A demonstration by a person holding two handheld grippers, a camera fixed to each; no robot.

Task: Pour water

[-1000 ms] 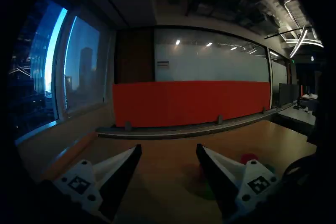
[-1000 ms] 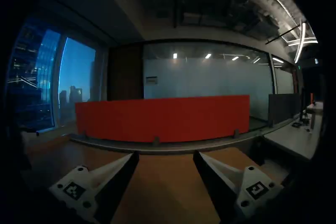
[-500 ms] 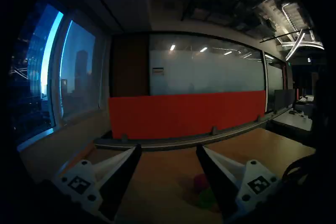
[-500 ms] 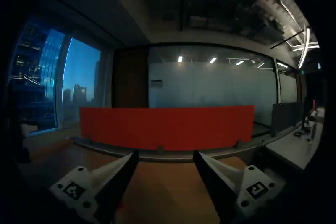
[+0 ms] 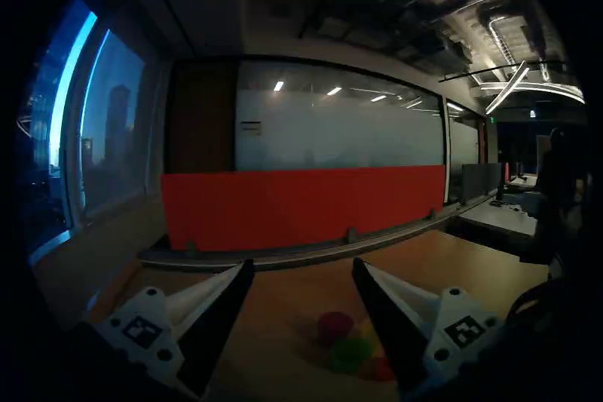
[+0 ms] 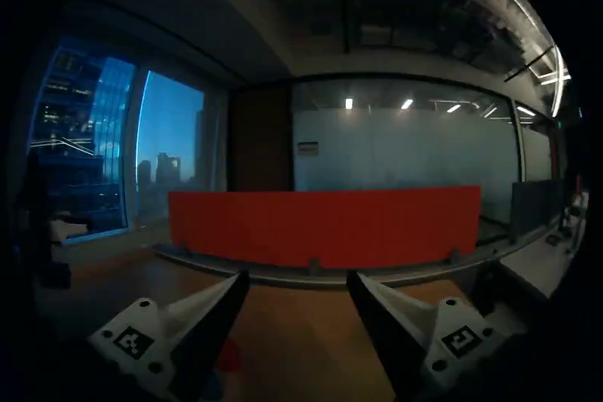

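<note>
more of the cups [image 5: 348, 354] can be seen in the left gripper view than half a second ago, when a pink one and a green one were just peeking in at the bottom, and the whole room has slid to the left in that view. they now sit as a tight cluster on the table [image 5: 467, 270], low in the picture and close to the inner edge of the right finger: a pink cup [image 5: 335, 324] farthest off, a green cup [image 5: 348, 354] touching it in front, and a red cup [image 5: 381, 368] partly hidden by the finger. the light is dim and their shapes are blurred. the left gripper [image 5: 301, 262] hangs above the table with its fingers wide apart and nothing between them. in the right gripper view the right gripper [image 6: 298, 274] is likewise spread wide and holds nothing, and a red shape [image 6: 229, 357] has come in beside its left finger; whether it is one of the cups cannot be told. beyond the table stands a long red divider [image 5: 301, 206], with a frosted glass wall [image 5: 339, 130] behind it. a tall window [image 5: 105, 138] on the left shows a dusk skyline, and ceiling lights [image 5: 505, 89] glow at the upper right.
</note>
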